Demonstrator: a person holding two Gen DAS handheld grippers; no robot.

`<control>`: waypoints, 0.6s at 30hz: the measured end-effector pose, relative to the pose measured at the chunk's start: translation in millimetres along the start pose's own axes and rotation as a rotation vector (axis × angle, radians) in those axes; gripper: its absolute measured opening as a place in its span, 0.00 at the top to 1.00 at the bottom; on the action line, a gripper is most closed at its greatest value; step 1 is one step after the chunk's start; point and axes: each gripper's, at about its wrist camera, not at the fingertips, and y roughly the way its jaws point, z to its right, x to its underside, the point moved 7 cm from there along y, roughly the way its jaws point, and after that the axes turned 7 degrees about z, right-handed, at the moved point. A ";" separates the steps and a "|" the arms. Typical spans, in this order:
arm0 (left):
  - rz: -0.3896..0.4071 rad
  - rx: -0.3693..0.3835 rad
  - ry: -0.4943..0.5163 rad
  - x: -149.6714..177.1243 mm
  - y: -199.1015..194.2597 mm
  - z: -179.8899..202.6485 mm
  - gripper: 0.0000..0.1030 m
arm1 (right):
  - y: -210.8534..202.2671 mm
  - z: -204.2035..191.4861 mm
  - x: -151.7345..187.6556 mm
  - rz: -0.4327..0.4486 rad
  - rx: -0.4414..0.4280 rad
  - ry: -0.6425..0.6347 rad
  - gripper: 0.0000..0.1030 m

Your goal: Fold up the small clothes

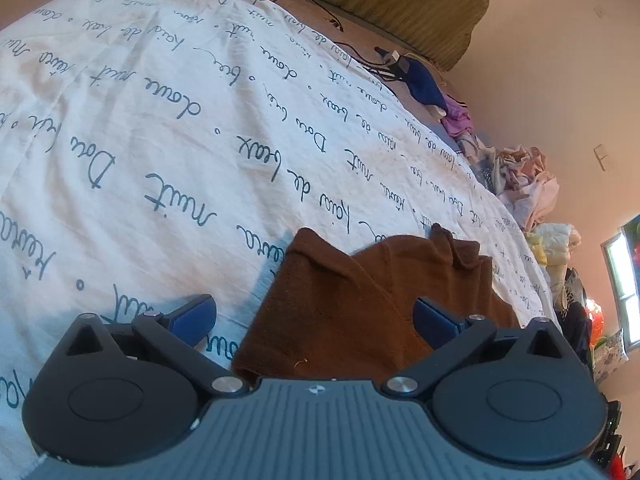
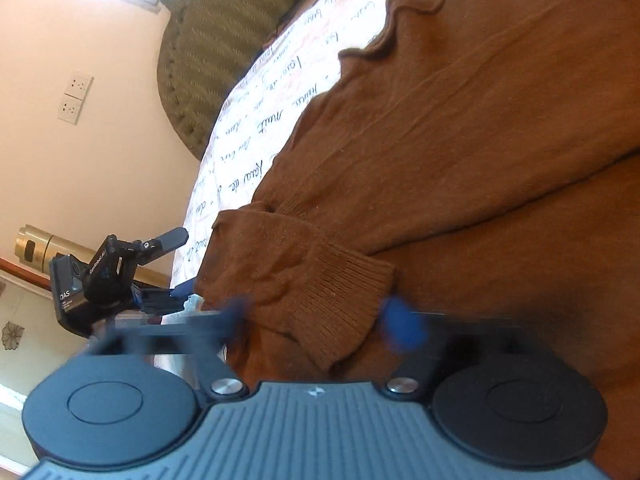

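The brown sweater [image 2: 460, 152] lies spread on the bed's script-printed sheet [image 1: 160, 120]. The left hand-held gripper [image 1: 314, 316] is spread wide over the sweater's edge — nothing pinched. The right hand-held gripper [image 2: 320, 320] straddles a ribbed cuff [image 2: 340, 300], its fingers apart though motion-blurred — contact cannot be confirmed.

Bedsheet [image 1: 160, 100]: script "nuit", "Dors bien"; left gripper [image 2: 176, 268] body: "DAS".

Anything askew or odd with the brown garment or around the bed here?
The brown sweater lies rumpled, its ribbed cuff flopped over the body. A loose heap of clothes crowds the bed's far edge. Nothing looks damaged.
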 end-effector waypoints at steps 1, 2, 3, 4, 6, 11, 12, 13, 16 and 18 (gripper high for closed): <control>-0.007 -0.006 -0.001 1.0 3.0 0.6 0.00 | 8.8 4.4 1.7 -0.030 0.001 0.032 0.96; -0.006 -0.015 0.000 0.9 3.8 1.0 0.00 | 15.5 5.8 4.6 -0.049 0.001 0.019 0.96; -0.002 -0.021 -0.003 0.4 3.6 1.5 0.00 | 18.1 4.9 5.7 -0.049 0.003 -0.004 0.96; -0.001 -0.019 -0.013 0.3 2.6 2.3 0.00 | 16.4 1.7 5.5 -0.042 -0.002 -0.020 0.96; -0.010 -0.009 -0.015 0.9 0.9 5.7 0.00 | 5.9 -10.8 0.7 -0.015 0.006 -0.090 0.96; 0.035 -0.068 0.038 -5.5 -13.8 10.1 0.00 | -30.4 -57.3 -38.1 0.069 0.012 -0.278 0.97; 0.040 -0.058 0.036 -6.2 -17.5 13.0 0.00 | -36.2 -66.7 -48.4 0.078 0.014 -0.305 0.97; 0.038 -0.038 0.032 -5.5 -20.6 17.2 0.00 | -42.3 -76.5 -59.9 0.091 0.023 -0.333 0.97; 0.035 0.010 0.026 0.8 -25.2 33.8 0.00 | -60.1 -97.3 -86.9 0.119 0.050 -0.415 0.97; 0.023 0.030 0.003 8.1 -20.0 42.5 0.00 | -71.6 -101.1 -99.7 0.127 0.069 -0.450 0.97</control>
